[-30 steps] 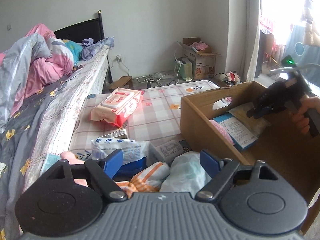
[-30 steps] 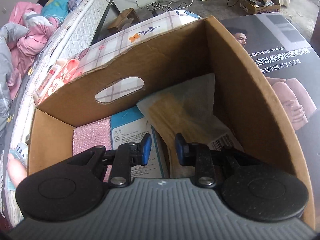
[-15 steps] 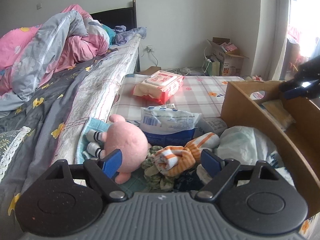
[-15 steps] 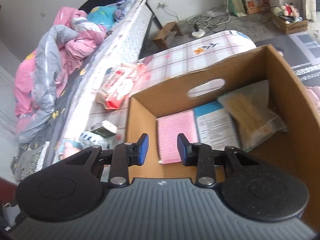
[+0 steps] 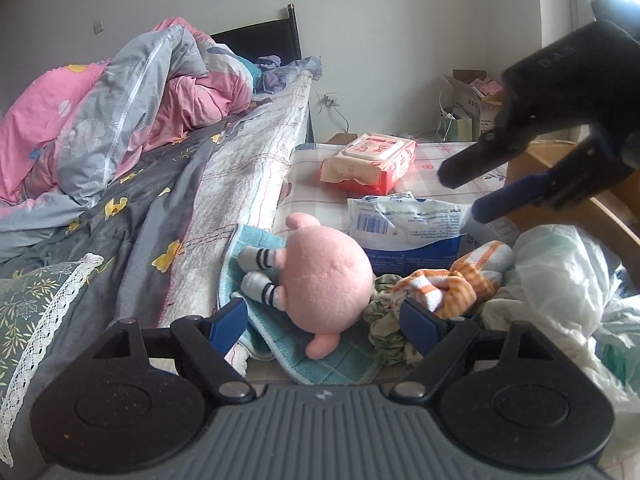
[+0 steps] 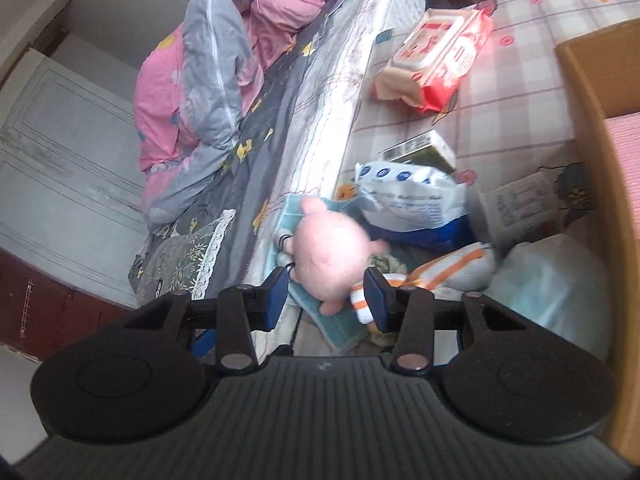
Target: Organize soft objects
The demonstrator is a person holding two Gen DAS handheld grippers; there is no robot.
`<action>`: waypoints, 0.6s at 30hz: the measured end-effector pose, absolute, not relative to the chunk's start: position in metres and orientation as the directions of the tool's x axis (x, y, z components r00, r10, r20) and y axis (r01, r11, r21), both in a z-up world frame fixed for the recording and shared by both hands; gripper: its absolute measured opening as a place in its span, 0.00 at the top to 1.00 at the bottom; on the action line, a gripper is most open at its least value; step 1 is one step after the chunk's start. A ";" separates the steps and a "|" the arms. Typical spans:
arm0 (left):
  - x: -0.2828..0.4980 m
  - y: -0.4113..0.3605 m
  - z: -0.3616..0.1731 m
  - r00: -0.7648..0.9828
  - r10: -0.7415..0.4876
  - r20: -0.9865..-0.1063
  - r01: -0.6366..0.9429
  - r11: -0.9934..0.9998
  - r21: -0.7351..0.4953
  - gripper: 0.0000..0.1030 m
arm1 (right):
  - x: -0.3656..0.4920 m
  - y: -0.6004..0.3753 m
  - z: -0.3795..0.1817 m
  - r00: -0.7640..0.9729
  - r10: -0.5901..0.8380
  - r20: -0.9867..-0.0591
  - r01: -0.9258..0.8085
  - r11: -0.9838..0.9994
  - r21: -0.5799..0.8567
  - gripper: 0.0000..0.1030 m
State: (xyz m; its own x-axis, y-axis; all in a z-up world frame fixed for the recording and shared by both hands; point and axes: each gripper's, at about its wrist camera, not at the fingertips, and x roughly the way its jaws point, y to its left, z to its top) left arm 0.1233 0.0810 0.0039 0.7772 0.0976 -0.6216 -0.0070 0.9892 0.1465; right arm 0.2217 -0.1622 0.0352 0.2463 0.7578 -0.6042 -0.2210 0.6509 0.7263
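Fingers on both my left gripper (image 5: 322, 322) and right gripper (image 6: 328, 294) spread wide and empty over the pink plush toy (image 5: 326, 276) lying on the teal towel (image 5: 320, 356) beside the bed, so I should straddle its round body squarely before closing.

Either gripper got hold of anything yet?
No. The left gripper and right gripper are both open and empty, above the pink plush toy.
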 end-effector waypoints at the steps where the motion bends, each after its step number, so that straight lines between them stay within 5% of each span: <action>1: 0.126 0.083 0.003 0.778 0.100 -0.621 -0.008 0.989 0.149 0.21 | 0.225 -0.150 0.031 0.230 0.759 -0.609 -0.222 0.650 0.727 0.57; 6: 0.149 0.089 -0.006 0.772 0.093 -0.628 0.005 0.988 0.153 0.28 | 0.251 -0.107 0.007 0.184 0.740 -0.647 -0.199 0.673 0.713 0.55; 18: 0.210 0.087 -0.035 0.706 0.114 -0.699 0.044 0.978 0.204 0.26 | 0.296 -0.062 -0.052 0.112 0.717 -0.688 -0.095 0.697 0.711 0.43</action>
State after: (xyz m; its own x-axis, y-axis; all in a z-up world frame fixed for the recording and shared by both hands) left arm 0.2101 0.0865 -0.0355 0.7055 0.1140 -0.6995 0.0438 0.9781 0.2036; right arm 0.2961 -0.0621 -0.0519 0.1118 0.7173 -0.6877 -0.0948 0.6966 0.7112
